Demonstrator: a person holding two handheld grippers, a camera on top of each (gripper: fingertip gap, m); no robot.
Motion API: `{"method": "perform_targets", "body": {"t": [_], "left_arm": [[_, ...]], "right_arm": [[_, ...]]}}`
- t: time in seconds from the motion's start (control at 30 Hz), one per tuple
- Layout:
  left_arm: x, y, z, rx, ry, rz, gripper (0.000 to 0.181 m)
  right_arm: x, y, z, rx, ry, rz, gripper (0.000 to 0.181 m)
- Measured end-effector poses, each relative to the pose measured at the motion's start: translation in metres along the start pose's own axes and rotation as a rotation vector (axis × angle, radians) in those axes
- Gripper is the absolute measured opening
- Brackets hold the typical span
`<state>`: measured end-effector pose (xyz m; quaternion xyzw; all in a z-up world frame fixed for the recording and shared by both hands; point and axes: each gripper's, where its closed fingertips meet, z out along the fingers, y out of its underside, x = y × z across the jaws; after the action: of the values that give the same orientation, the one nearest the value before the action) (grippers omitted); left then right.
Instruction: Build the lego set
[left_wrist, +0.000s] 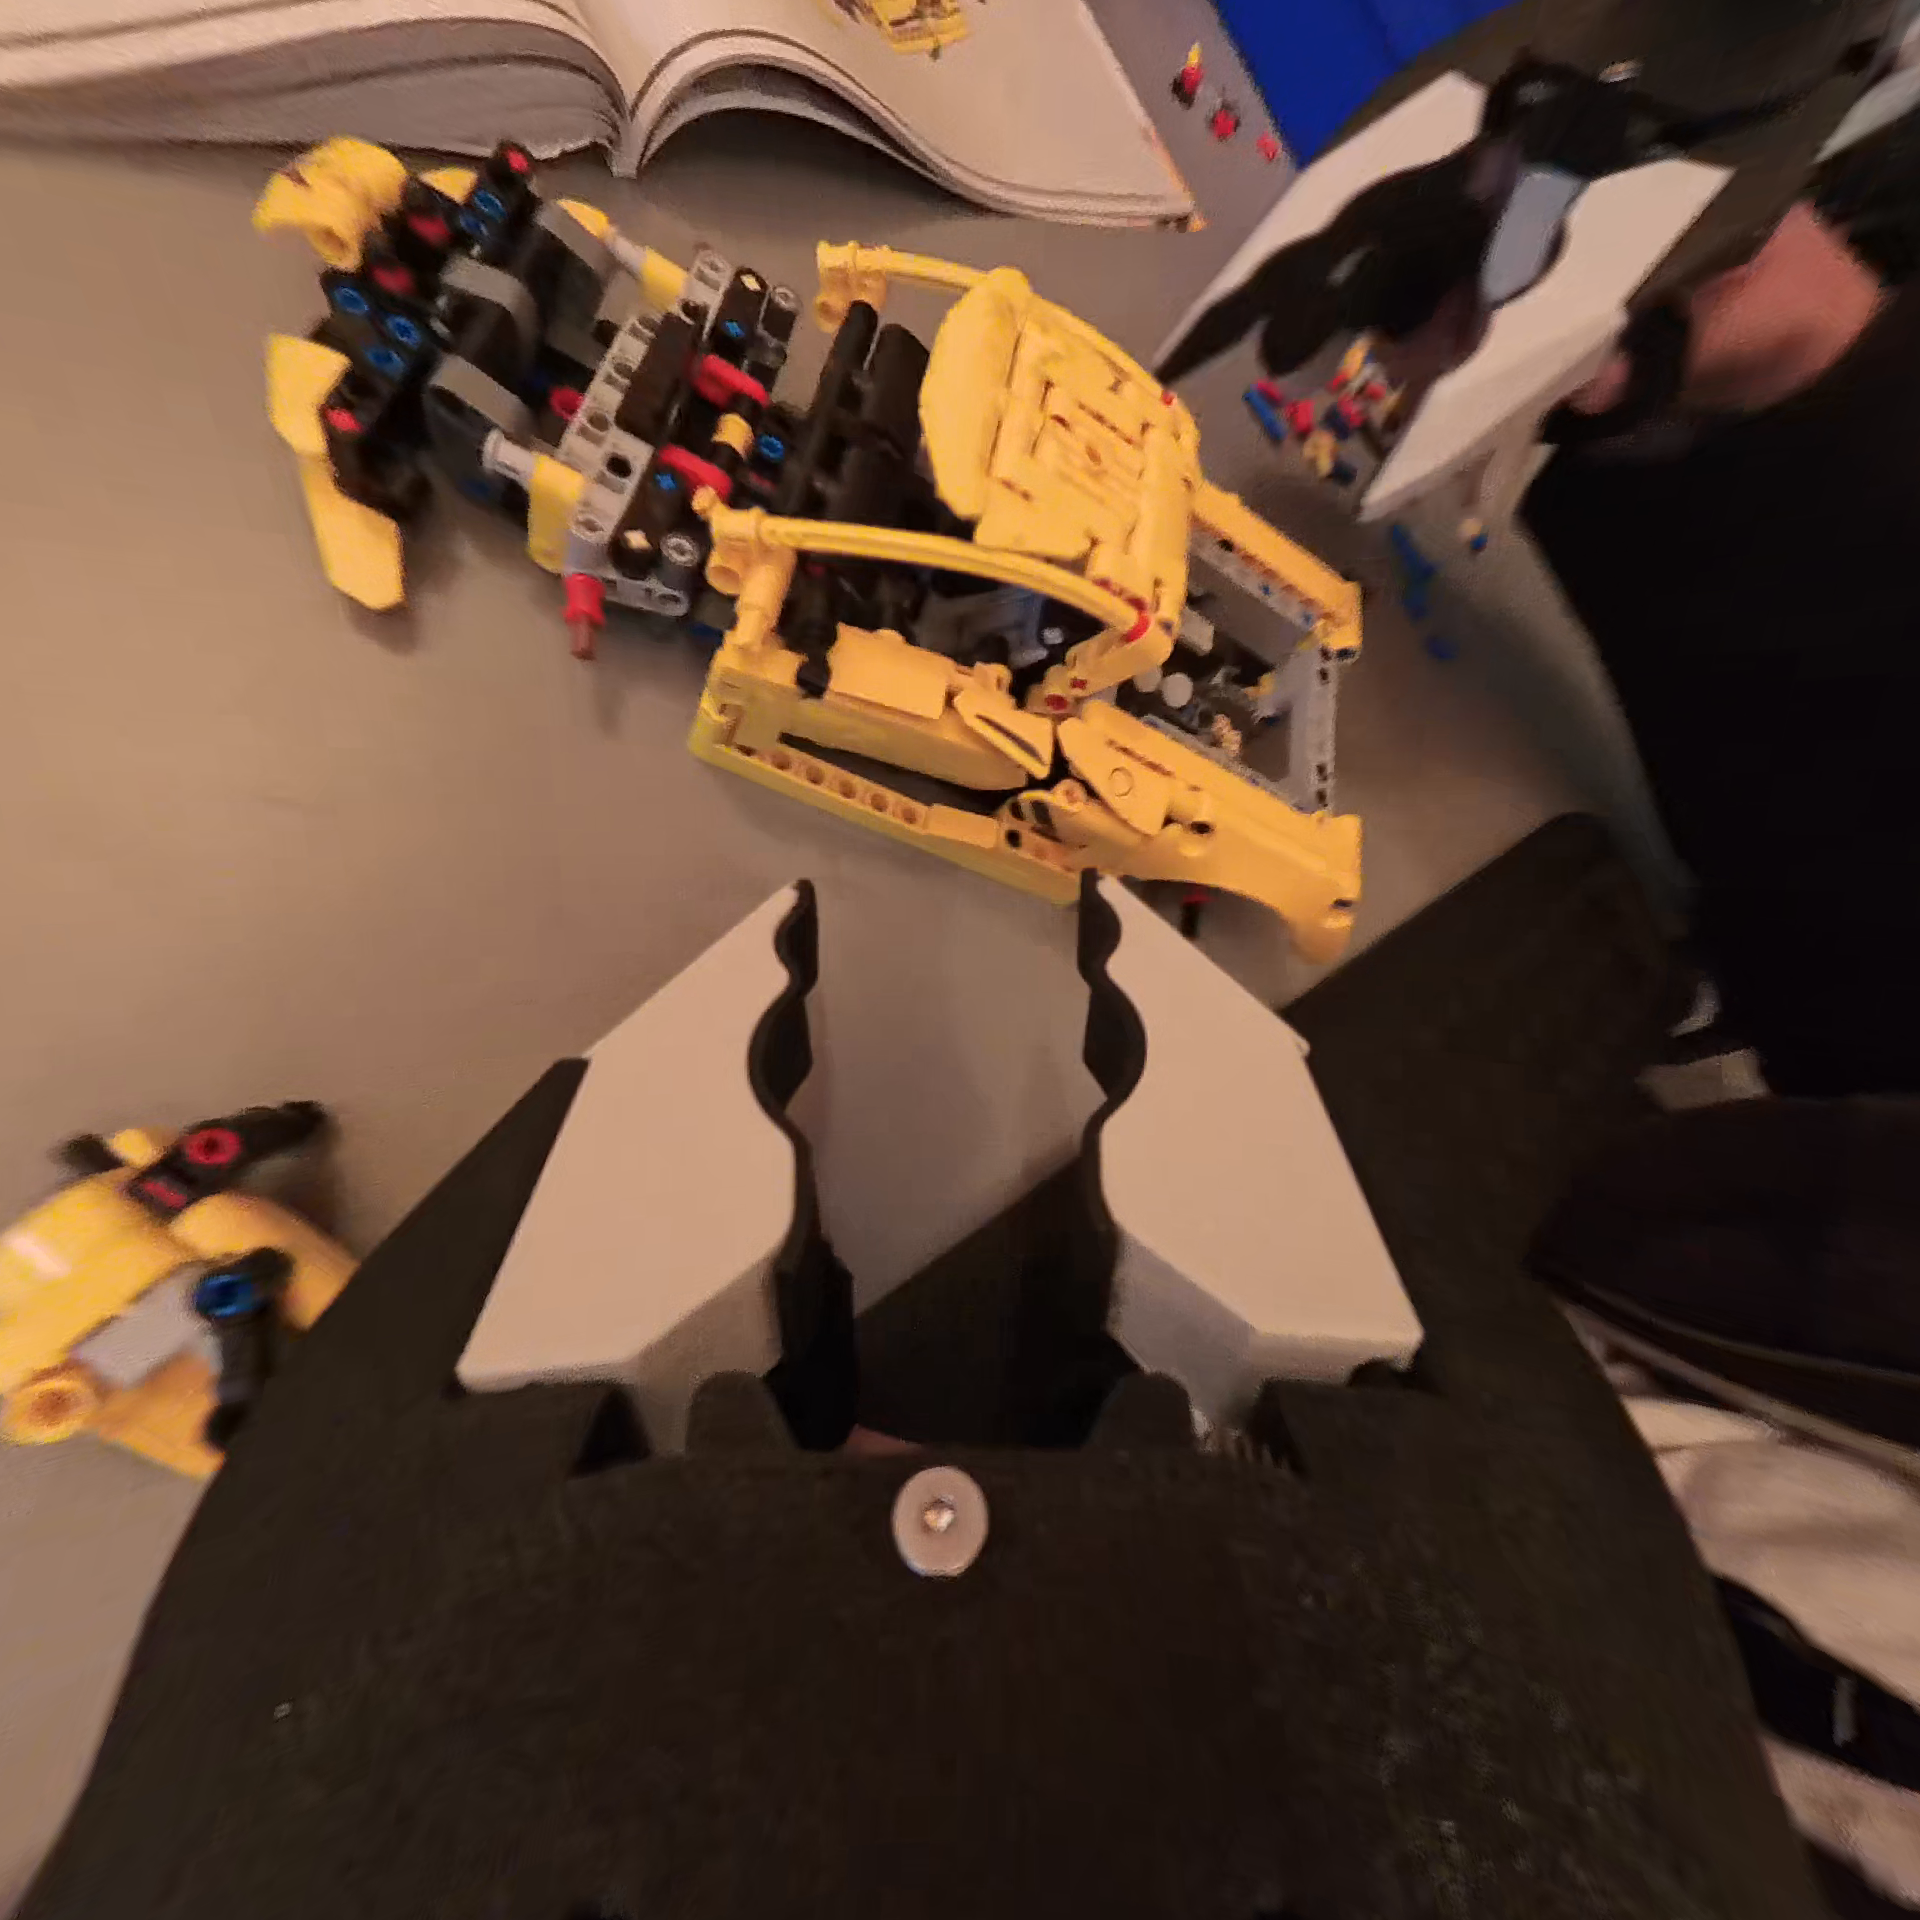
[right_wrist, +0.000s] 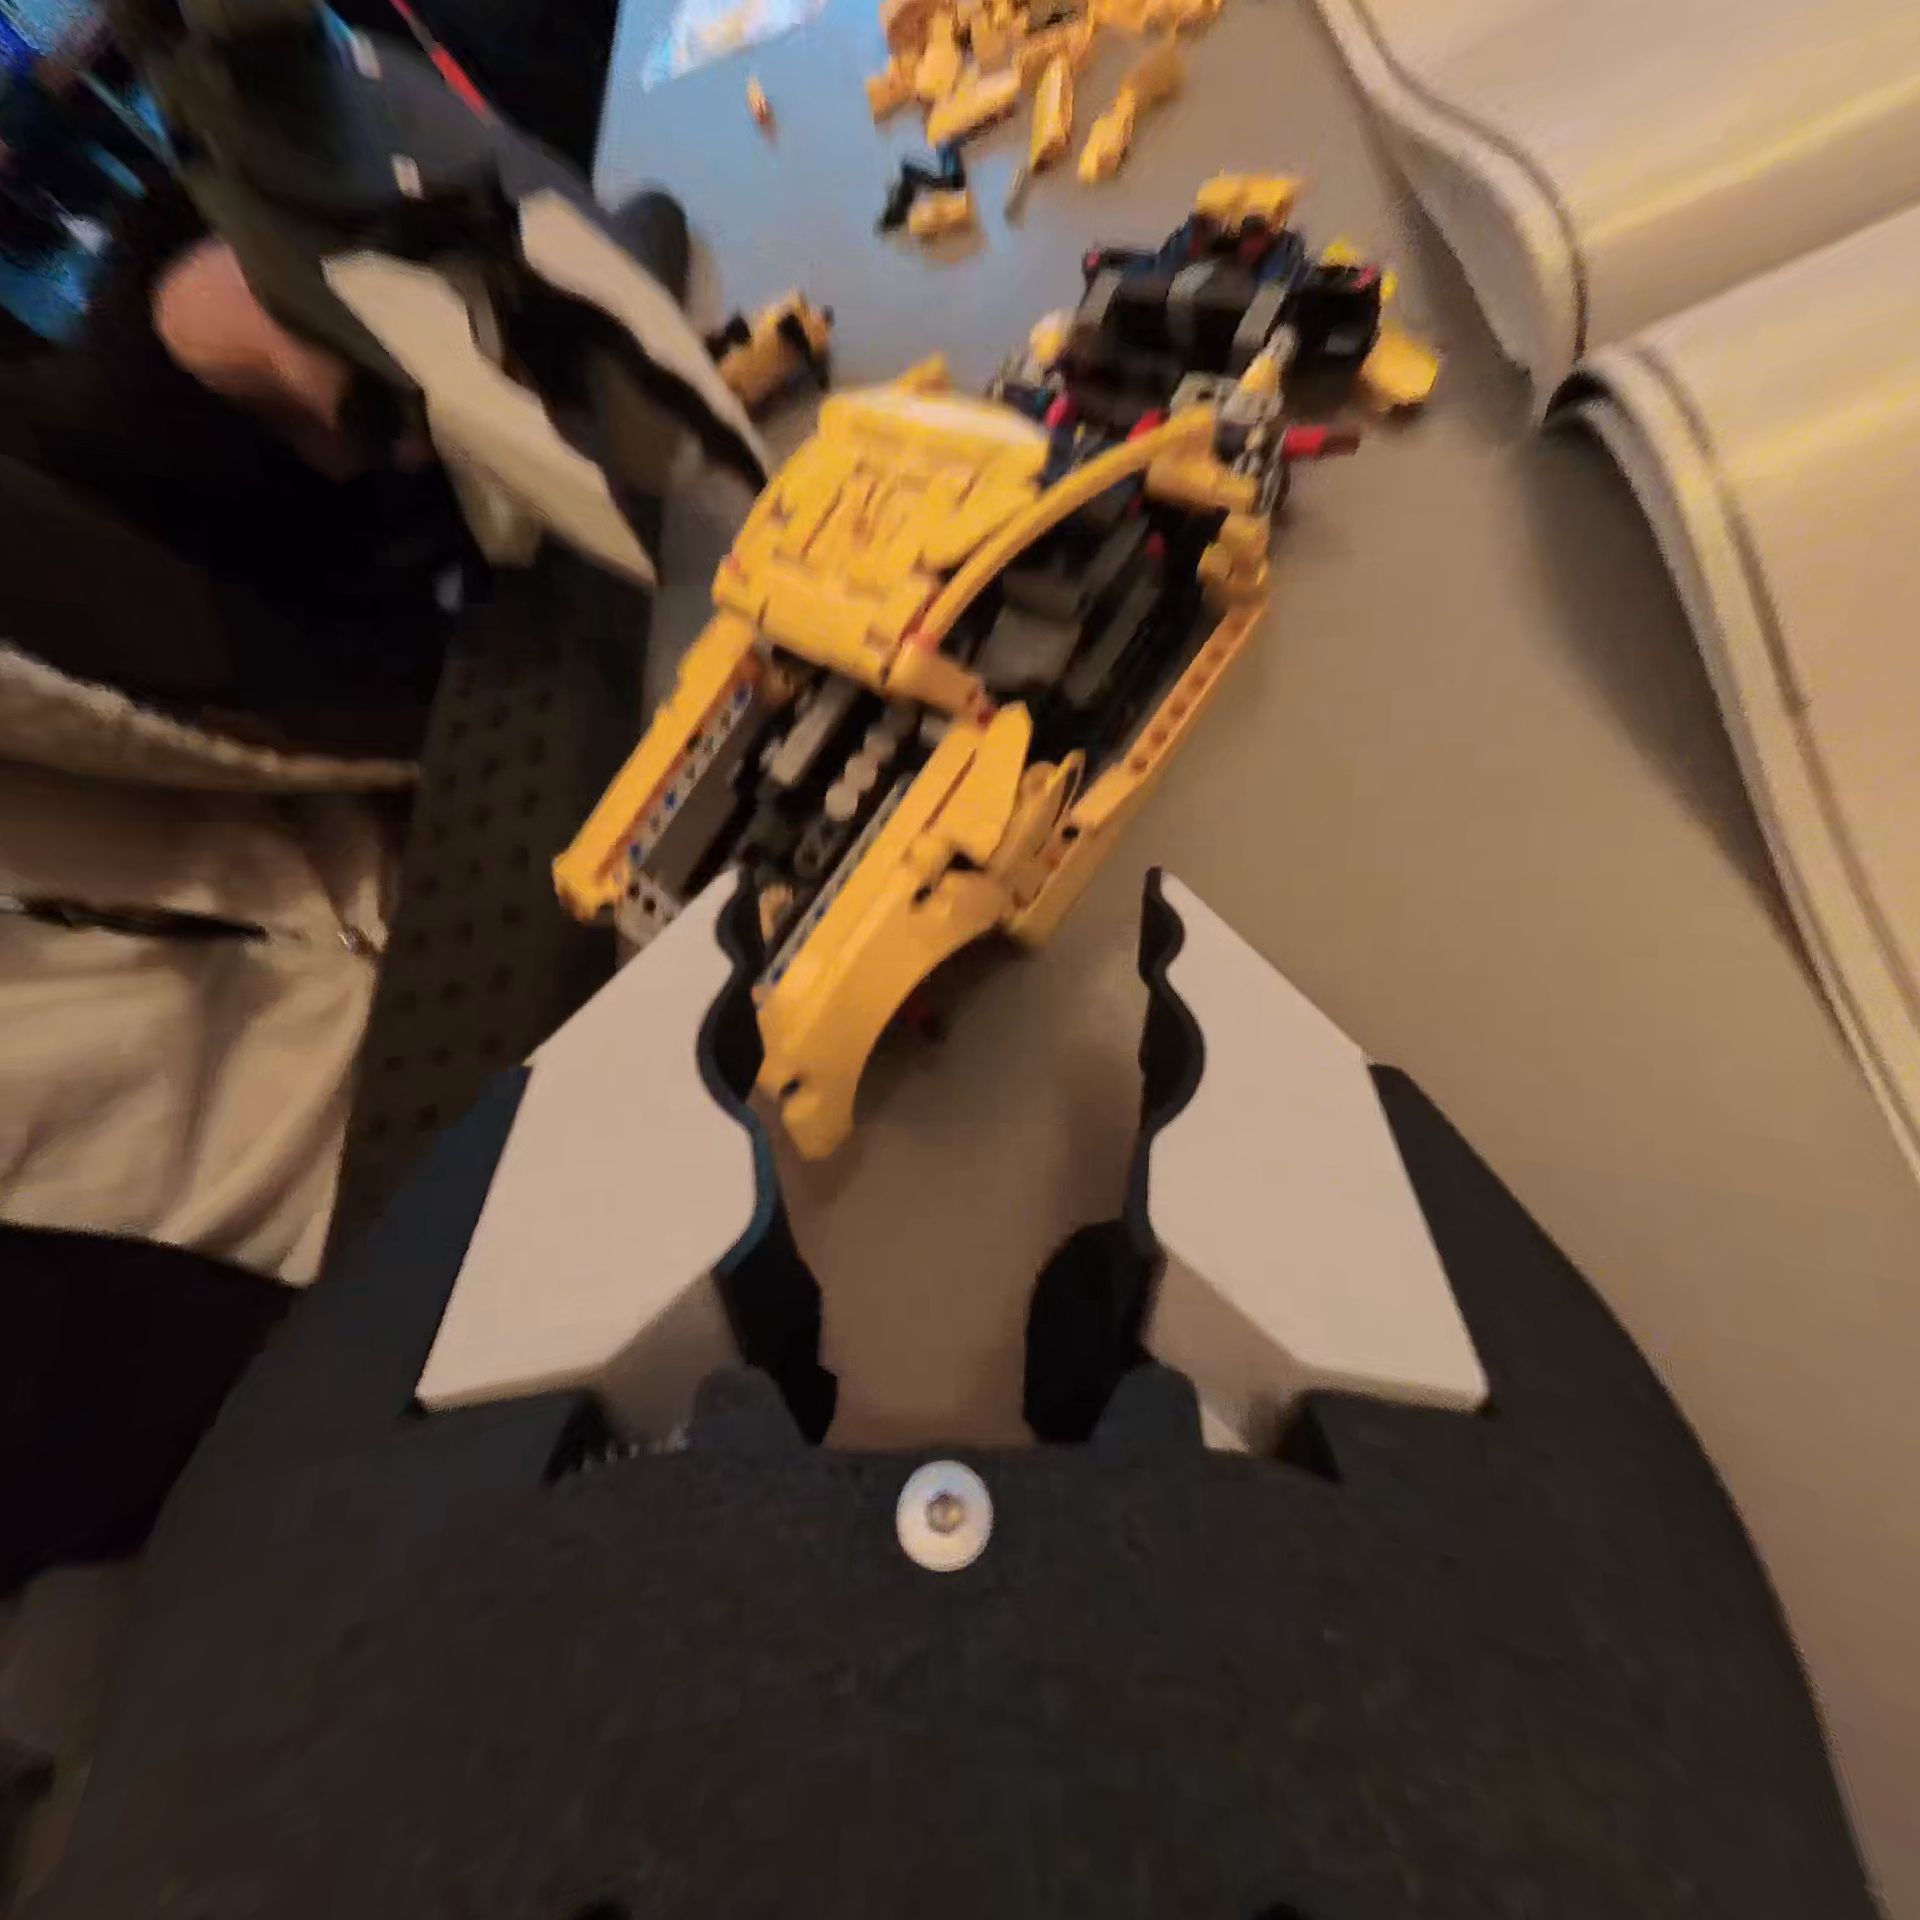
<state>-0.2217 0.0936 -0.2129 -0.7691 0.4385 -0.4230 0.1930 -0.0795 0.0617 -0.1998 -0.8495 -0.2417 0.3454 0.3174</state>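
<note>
- On the grey table (left_wrist: 260, 831) lay the yellow model (left_wrist: 1018, 623), a half-built vehicle of yellow panels over black and grey beams, near the middle of the surface.
- Its front end, a cluster of black beams with blue and red pins (left_wrist: 416, 322), pointed toward the far edge, where an open booklet (left_wrist: 790, 94) lay flat.
- The left gripper (left_wrist: 943, 925) hovered just short of the model's near side, its white fingers (left_wrist: 665, 1164) spread wide and holding nothing.
- The right gripper (right_wrist: 940, 925) came at the model (right_wrist: 935, 644) from its rear end, fingers wide apart and empty (the view was blurred).
- The model's yellow rear fender (right_wrist: 831, 1029) sat between those fingers, close beside the left one; whether it touched the pad I could not tell.
- A small yellow and black sub-assembly (left_wrist: 135, 1278) lay apart from the model, toward the near left of the table in the left wrist view.
- A pile of loose yellow pieces (right_wrist: 1018, 83) lay farther off, beyond the model in the right wrist view.
- Small red, blue and yellow pins (left_wrist: 1320, 405) were scattered near the right edge of the table, beneath the right gripper as the left wrist view showed it.
- A person's hand (left_wrist: 1714, 332) held that gripper's body.
</note>
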Motion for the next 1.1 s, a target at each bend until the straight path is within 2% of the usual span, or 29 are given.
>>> {"method": "perform_targets", "body": {"t": [0.03,0.1,0.2,0.27,0.37,0.53,0.67,0.77,0.93,1.1], "left_arm": [[0.002,-0.002,0.003,0.016,0.017,-0.04,0.051],[0.008,-0.002,0.012,0.021,0.05,-0.121,0.064],[0.025,0.009,0.028,-0.044,0.119,-0.199,0.083],[0.034,0.01,0.03,-0.042,0.141,-0.228,0.083],[0.031,0.007,0.033,-0.026,0.102,-0.22,0.083],[0.014,-0.001,0.028,-0.014,0.031,-0.196,0.082],[-0.026,-0.028,0.005,0.081,-0.083,-0.179,0.08],[-0.038,-0.035,0.015,0.08,-0.126,-0.168,0.08],[-0.042,-0.031,0.033,0.044,-0.198,-0.106,0.08],[-0.041,-0.029,0.031,0.023,-0.207,-0.051,0.078]], "right_arm": [[0.005,-0.009,0.004,0.005,-0.023,0.019,0.072],[0.015,-0.015,0.014,-0.061,-0.031,0.004,0.072],[0.018,-0.033,0.025,-0.099,-0.036,-0.087,0.072],[0.006,-0.05,0.028,-0.096,-0.02,-0.263,0.077],[-0.014,-0.054,0.038,-0.195,-0.002,-0.525,0.08],[-0.013,-0.045,0.065,-0.406,0.034,-0.747,0.084],[-0.007,-0.038,0.075,-0.49,0.01,-0.772,0.078],[-0.008,-0.038,0.077,-0.478,-0.011,-0.734,0.076],[-0.009,-0.037,0.076,-0.476,0.019,-0.718,0.076],[-0.01,-0.036,0.076,-0.453,0.018,-0.71,0.075]]}}
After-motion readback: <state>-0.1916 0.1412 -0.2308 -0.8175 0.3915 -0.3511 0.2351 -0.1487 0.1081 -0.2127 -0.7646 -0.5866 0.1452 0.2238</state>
